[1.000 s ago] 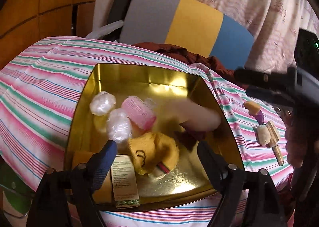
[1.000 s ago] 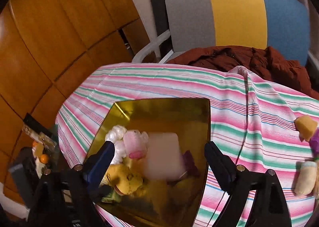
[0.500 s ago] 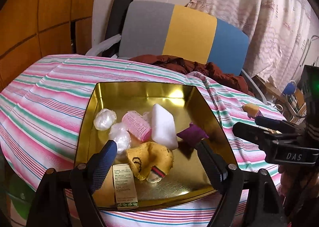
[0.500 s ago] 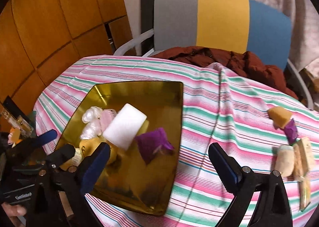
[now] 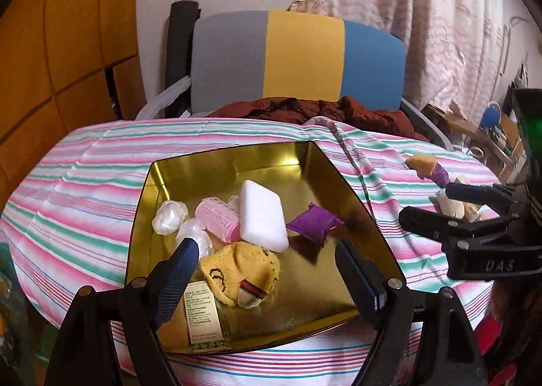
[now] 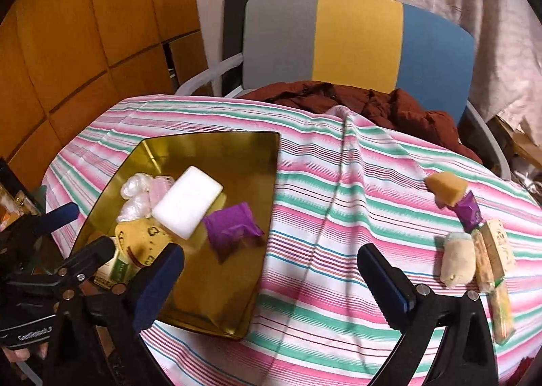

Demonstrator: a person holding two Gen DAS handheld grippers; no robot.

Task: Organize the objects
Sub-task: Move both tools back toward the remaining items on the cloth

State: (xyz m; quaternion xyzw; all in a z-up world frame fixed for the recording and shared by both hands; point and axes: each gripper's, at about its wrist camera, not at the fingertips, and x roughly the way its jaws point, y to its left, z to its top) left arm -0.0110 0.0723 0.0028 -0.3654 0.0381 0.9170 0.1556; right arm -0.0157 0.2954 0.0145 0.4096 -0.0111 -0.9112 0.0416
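Both my claws are spread wide, empty: left claw (image 5: pixel 267 271) over the gold tray (image 5: pixel 345 179), right claw (image 6: pixel 271 271) over the striped worktop (image 6: pixel 321 203). Tray overhangs the near edge; a bump could tip it. Box label (image 5: pixel 202 313) too small to read. Rigs read "DAS" & "CentRobot"(?). Leftover bits — plush (image 6: pixel 457 262), sponge (image 6: pixel 446 188) — sit near the right edge, could roll off.

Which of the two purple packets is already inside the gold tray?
The flat purple packet beside the white soap bar in the gold tray; the other purple packet lies on the striped cloth.
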